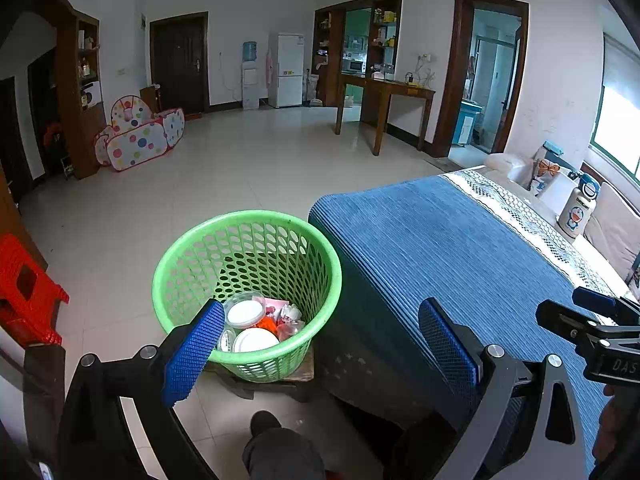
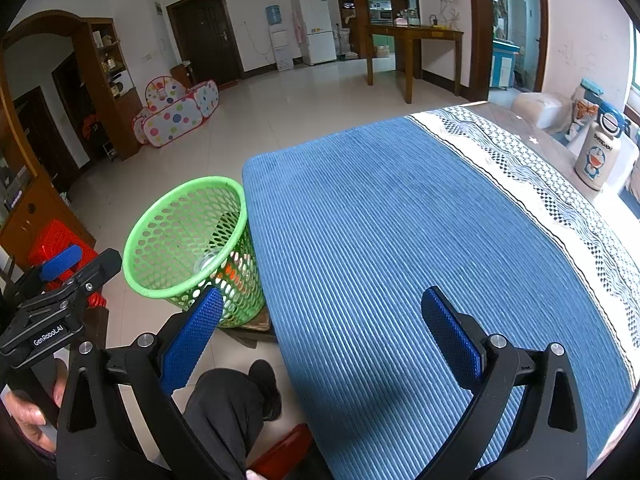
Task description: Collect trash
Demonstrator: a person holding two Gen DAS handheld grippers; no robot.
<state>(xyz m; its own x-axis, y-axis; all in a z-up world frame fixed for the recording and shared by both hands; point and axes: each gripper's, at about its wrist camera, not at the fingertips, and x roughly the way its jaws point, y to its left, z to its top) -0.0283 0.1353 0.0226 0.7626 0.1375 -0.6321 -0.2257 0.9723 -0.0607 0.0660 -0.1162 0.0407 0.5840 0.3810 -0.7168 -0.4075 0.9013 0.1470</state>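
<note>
I am holding my left gripper [image 1: 320, 352] spread wide and empty above the green basket [image 1: 192, 248], where the trash [image 1: 260, 324] is lying at the bottom. My right gripper [image 2: 324, 336], also splayed and empty, is hovering over the blue tabletop [image 2: 400, 220]. I am judging collection nearly finished, so I am scanning the cloth carefully for leftovers.

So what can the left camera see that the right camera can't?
Only the left wrist view looks down into the green basket, showing white lids and wrappers at the bottom. Only the right wrist view shows a red thing by the person's leg. Both show the blue cloth, the cartoon bottle, the red stool and two open, empty grippers: left, right.
</note>
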